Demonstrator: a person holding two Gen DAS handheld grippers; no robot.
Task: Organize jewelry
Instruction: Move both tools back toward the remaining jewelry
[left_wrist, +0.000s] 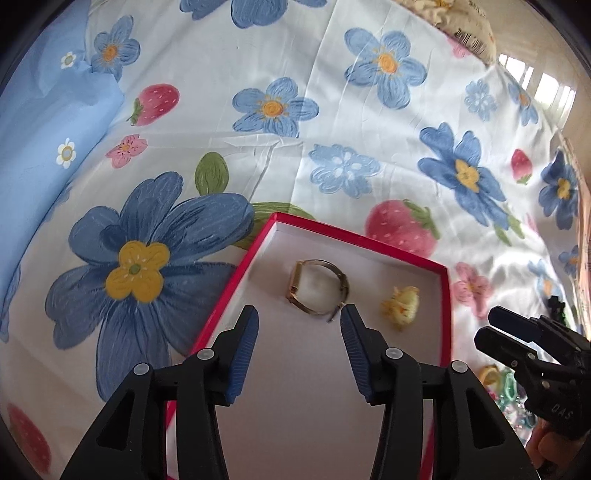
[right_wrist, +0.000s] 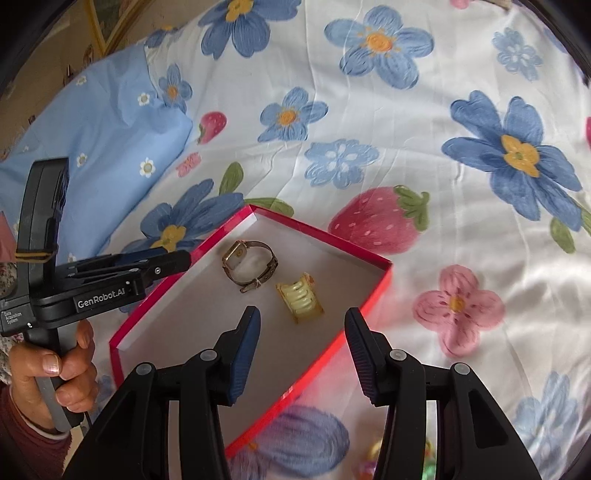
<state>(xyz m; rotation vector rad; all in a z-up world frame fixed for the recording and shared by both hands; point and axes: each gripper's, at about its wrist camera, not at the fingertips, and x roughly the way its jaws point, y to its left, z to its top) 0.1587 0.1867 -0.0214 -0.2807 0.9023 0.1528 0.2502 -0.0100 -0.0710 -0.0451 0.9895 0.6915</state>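
Observation:
A red box (left_wrist: 354, 239) with a white inside lies on the flowered bedsheet; it also shows in the right wrist view (right_wrist: 325, 232). In it lie a gold wristwatch (left_wrist: 317, 286) (right_wrist: 250, 265) and a yellow hair claw (left_wrist: 402, 302) (right_wrist: 300, 302). My left gripper (left_wrist: 299, 321) is open and empty, hovering over the near part of the box, just short of the watch. My right gripper (right_wrist: 302, 323) is open and empty, above the box's right edge near the claw. The right gripper also shows in the left wrist view (left_wrist: 491, 328).
The flowered sheet (left_wrist: 332, 110) covers the bed. A blue pillow (left_wrist: 44, 140) lies at the left. Several small coloured trinkets (left_wrist: 506, 387) lie on the sheet to the right of the box, partly hidden by the right gripper. The left gripper's body (right_wrist: 92, 284) sits left of the box.

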